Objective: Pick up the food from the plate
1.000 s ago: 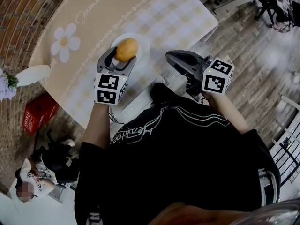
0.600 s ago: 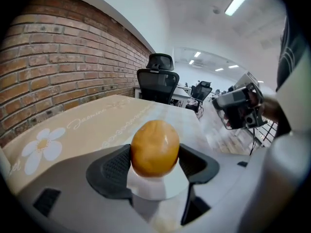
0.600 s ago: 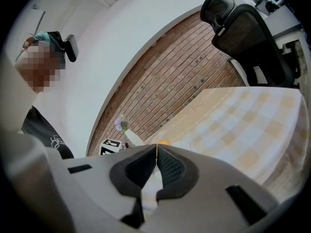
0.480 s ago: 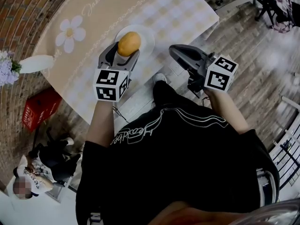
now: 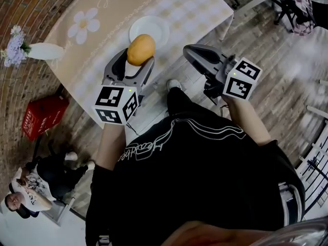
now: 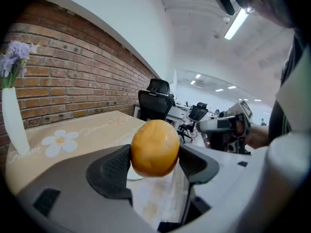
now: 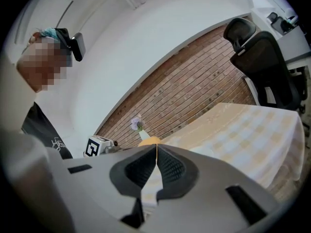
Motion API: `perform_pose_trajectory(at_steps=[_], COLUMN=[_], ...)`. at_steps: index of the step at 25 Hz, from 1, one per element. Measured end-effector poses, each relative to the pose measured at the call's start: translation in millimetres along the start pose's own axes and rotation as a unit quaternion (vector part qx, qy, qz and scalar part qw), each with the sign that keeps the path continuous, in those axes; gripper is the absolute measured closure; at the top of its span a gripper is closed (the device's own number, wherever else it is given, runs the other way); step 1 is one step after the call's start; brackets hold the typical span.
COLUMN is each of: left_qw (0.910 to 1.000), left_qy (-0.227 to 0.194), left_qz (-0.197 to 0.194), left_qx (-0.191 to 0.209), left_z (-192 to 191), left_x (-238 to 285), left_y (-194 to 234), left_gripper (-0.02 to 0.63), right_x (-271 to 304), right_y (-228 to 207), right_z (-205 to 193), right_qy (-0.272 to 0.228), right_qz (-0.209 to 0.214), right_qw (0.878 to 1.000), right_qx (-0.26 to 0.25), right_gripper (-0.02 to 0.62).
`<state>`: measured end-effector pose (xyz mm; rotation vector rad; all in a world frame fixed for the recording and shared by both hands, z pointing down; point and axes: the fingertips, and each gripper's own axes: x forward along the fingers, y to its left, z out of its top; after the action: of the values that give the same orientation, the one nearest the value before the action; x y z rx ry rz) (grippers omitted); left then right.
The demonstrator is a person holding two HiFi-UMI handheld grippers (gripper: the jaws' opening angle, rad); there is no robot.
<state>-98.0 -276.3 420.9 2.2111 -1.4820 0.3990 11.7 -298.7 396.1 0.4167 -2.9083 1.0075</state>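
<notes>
A wood-plank floor [image 5: 287, 86] and brick wall [image 6: 73, 76] flank the table [image 5: 154, 4], draped in a cream checked cloth printed with a daisy. On the table stand a white plate [image 5: 159, 29] and a vase [image 5: 43, 50]. Above the table's near edge, the left gripper [image 5: 132, 64] clamps the orange-yellow food [image 5: 141, 49], off the plate. Beside the table's corner, the right gripper [image 7: 156, 161] has its fingers pressed together.
</notes>
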Motion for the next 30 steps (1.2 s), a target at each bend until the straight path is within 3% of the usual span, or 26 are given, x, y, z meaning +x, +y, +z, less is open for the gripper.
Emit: perform_pose_trajectory(at_steps=[17, 30], left_qw=[0.9958, 0.994], left_qy=[-0.081, -0.097], left_qz=[-0.027, -0.039], left_qx=[-0.032, -0.032], left_z=[5, 0], left_x=[-156, -188], left_y=[-81, -108], left_gripper=[0.3, 0.299], right_x=[-35, -51], right_y=[143, 177], right_z=[-29, -49], right_qy=[-0.008, 0.001], right_qz=[0.03, 0.028], right_qw=[0.997, 0.996], right_qx=[-0.069, -0.079], right_gripper=[0.598, 0.598])
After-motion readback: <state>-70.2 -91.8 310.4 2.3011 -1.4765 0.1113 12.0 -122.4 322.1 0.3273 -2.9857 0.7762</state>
